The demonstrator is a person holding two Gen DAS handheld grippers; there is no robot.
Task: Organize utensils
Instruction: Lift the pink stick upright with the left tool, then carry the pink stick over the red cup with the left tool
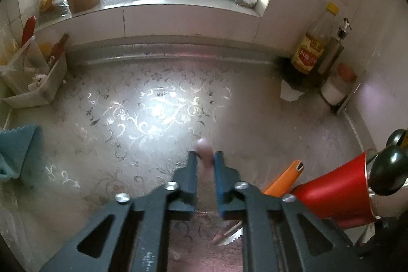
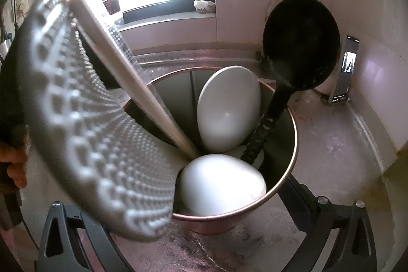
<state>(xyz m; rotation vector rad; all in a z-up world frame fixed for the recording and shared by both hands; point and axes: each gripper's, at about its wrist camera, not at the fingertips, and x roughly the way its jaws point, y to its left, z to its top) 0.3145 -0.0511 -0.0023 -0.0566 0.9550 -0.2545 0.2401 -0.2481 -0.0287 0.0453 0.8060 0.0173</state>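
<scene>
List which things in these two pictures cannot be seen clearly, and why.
- Pink handle held by the left gripper: blurred, its lower part hidden behind the fingers, left wrist view.
- Serrated blade: mostly hidden by the gripper body.
- Right gripper: fingertips hidden behind the red holder and skimmer, right wrist view.
- Phone screen: too small.

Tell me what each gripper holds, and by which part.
Left gripper: shut on the end of a slim pinkish handle. Right gripper: straddles the red steel-lined utensil cup; grip cannot be told.
</scene>
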